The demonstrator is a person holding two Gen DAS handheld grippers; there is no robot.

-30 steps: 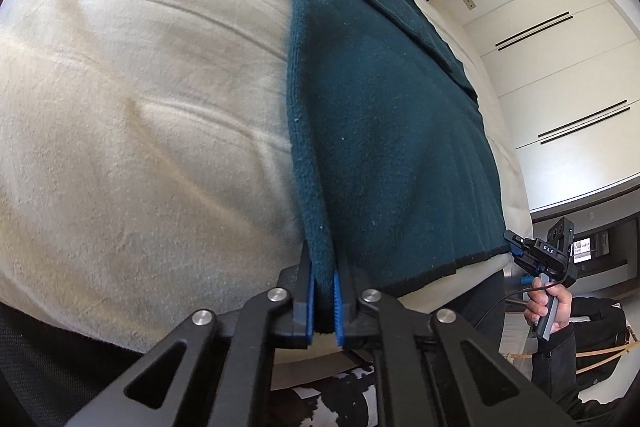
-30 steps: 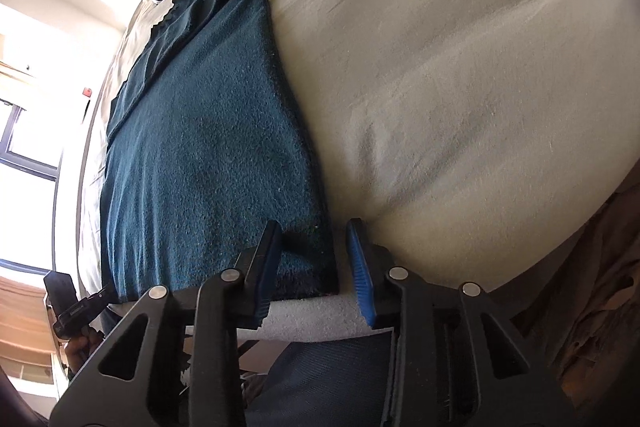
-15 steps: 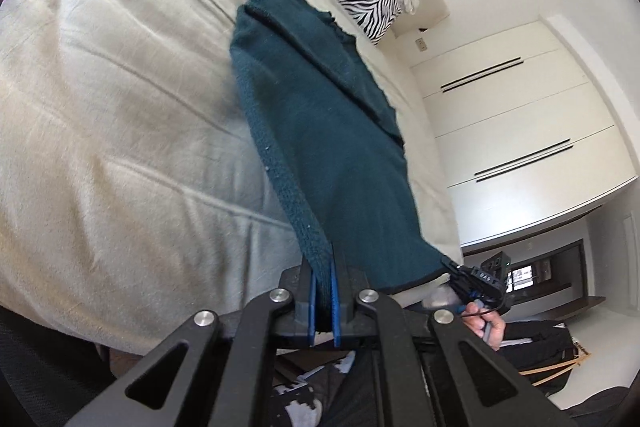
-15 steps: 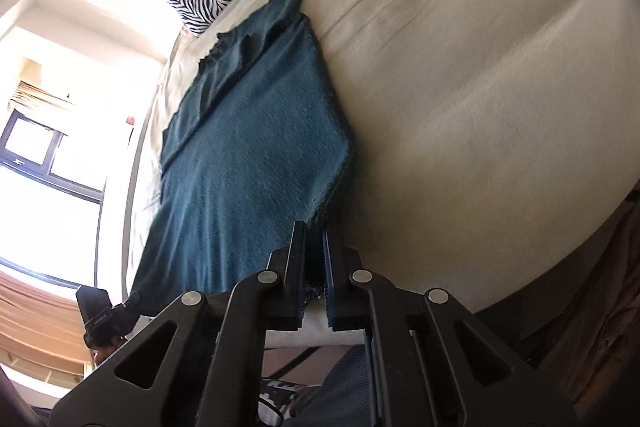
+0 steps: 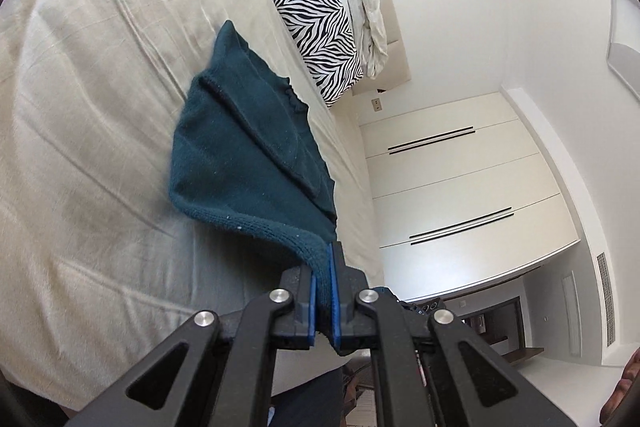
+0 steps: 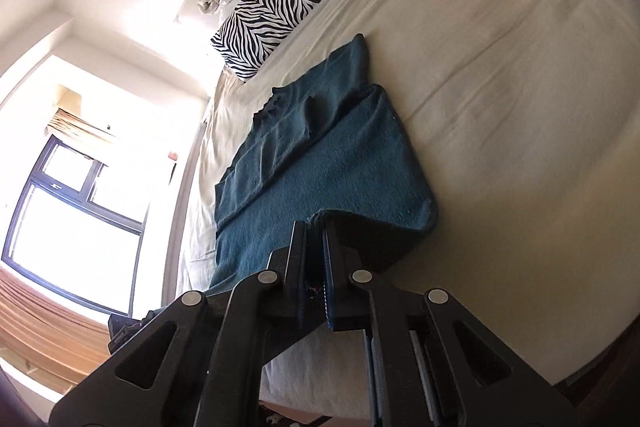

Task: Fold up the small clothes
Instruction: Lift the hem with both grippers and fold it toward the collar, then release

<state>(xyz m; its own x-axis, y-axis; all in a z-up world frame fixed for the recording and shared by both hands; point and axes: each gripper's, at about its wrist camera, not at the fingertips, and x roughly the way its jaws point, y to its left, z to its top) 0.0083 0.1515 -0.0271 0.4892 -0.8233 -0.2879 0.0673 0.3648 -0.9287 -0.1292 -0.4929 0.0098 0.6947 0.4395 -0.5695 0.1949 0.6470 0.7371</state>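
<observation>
My left gripper (image 5: 325, 281) and right gripper (image 6: 314, 259) each pinch a near corner of the dark teal knitted garment (image 5: 244, 163), lifted off the cream bedsheet (image 5: 92, 131); uneven pulling could skew the fold, I judge.

A zebra pillow (image 5: 320, 31) is lying on the bed (image 5: 100, 107), touching a crumpled white cloth (image 5: 366, 19), near closet doors (image 5: 460, 183) and a window (image 6: 68, 211)

Dark teal knit garment (image 5: 244, 155), near hem lifted off bed, far part lying flat w/ creases.
</observation>
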